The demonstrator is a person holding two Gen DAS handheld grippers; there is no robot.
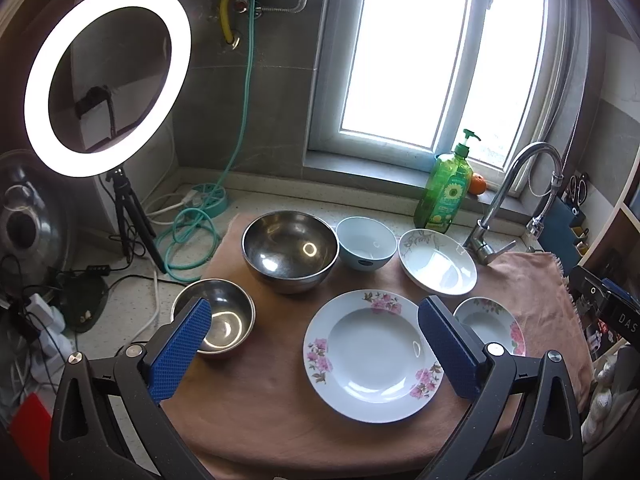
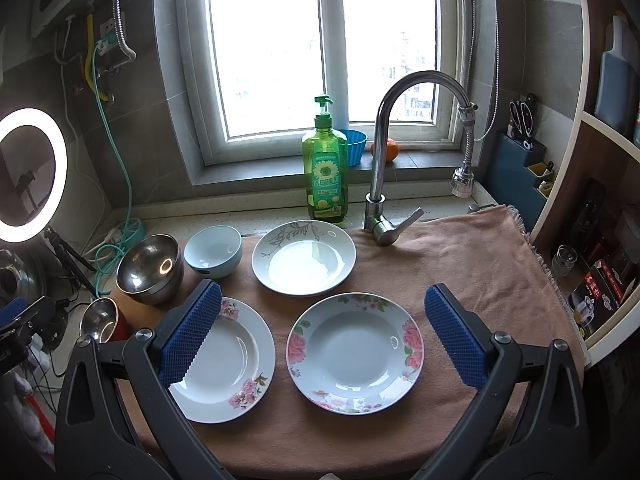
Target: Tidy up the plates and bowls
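Observation:
On a pink cloth (image 1: pixel 272 392) lie three plates and three bowls. In the left wrist view: a large steel bowl (image 1: pixel 290 252), a small steel bowl (image 1: pixel 218 322), a light blue bowl (image 1: pixel 366 248), a leaf-pattern plate (image 1: pixel 438 262), a big pink-flower plate (image 1: pixel 372 354) and a smaller flower plate (image 1: pixel 492 324). My left gripper (image 1: pixel 316 340) is open and empty above the cloth. In the right wrist view the smaller flower plate (image 2: pixel 354 354) lies between the fingers of my open, empty right gripper (image 2: pixel 324 332), with the big flower plate (image 2: pixel 228 360), leaf plate (image 2: pixel 304 258), blue bowl (image 2: pixel 214 250) and steel bowls (image 2: pixel 150 268) around.
A tap (image 2: pixel 384 184) and a green soap bottle (image 2: pixel 326 172) stand behind the cloth below the window. A ring light (image 1: pixel 106 80) on a tripod, cables and a pot lid (image 1: pixel 24 216) are at the left. Shelves (image 2: pixel 592 240) stand at the right.

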